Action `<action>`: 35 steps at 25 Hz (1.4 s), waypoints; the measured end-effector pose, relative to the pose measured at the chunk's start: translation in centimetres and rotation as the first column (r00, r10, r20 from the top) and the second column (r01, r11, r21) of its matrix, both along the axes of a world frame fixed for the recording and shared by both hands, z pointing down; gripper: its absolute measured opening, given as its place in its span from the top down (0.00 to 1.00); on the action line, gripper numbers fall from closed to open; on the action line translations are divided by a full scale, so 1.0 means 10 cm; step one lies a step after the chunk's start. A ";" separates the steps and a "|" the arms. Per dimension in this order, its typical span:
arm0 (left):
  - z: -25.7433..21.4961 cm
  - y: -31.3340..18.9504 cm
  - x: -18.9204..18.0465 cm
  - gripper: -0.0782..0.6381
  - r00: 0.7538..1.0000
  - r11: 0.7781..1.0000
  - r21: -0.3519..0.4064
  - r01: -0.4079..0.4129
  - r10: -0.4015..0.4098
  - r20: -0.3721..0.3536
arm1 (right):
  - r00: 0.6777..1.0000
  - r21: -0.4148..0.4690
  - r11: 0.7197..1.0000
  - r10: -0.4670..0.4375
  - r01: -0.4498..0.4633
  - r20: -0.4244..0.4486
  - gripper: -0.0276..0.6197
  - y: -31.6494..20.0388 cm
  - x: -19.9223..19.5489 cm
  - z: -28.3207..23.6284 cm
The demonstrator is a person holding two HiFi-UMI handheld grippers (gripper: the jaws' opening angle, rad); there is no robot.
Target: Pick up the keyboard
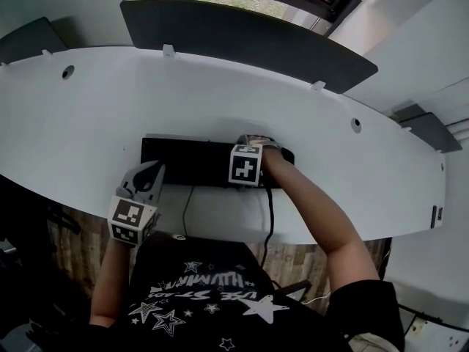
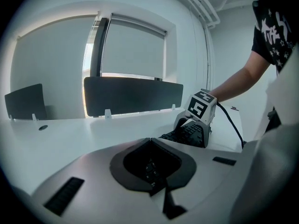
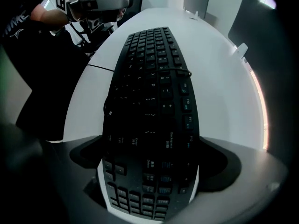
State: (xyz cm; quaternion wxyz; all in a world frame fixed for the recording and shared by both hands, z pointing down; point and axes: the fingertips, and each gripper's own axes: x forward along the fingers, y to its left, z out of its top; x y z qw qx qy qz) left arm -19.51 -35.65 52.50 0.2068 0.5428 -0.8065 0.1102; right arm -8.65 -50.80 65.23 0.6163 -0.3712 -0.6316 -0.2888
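Observation:
A black keyboard (image 1: 190, 161) lies lengthwise near the front of the white curved desk (image 1: 88, 116). My right gripper (image 1: 250, 152) points straight down over its right end. In the right gripper view the keyboard (image 3: 149, 92) runs between the jaws, and my right gripper (image 3: 152, 157) has its dark pads against the two long edges. My left gripper (image 1: 156, 170) hovers at the keyboard's front left corner. Its jaws are shut and hold nothing. In the left gripper view my left gripper (image 2: 149, 140) aims along the keyboard (image 2: 189, 133) toward the right gripper's marker cube (image 2: 202, 107).
A thick black cable (image 1: 270, 211) runs from the keyboard's right end over the desk's front edge, and a thin one (image 1: 186, 205) drops near the middle. A dark divider panel (image 1: 242, 39) stands along the desk's back edge. The person's torso is close to the front edge.

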 end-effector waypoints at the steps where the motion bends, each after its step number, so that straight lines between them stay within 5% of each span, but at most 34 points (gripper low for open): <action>1: 0.01 -0.02 0.02 0.88 1.000 1.000 -0.001 -0.010 0.010 0.003 | 1.000 0.016 1.000 -0.004 0.004 0.001 0.07 0.00 0.01 0.00; 15: 0.01 -0.13 -0.01 0.88 0.991 0.994 -0.070 -0.083 0.090 0.102 | 0.949 0.231 0.969 0.008 -0.085 0.316 0.07 0.01 0.12 -0.21; 22: -0.15 -0.38 -0.03 0.87 0.942 0.960 -0.178 -0.215 0.251 0.222 | 0.928 0.315 0.944 -0.027 -0.099 0.372 0.07 -0.02 0.17 -0.30; 29: -0.08 -0.61 0.11 0.57 0.856 0.853 -0.307 -0.423 0.487 0.174 | 0.900 0.378 0.917 -0.051 -0.130 0.432 0.07 0.02 0.20 -0.38; 35: 0.09 -0.63 0.28 0.54 0.709 0.665 -0.493 -0.561 0.694 0.129 | 0.835 0.386 0.904 -0.062 -0.185 0.546 0.07 0.08 0.16 -0.45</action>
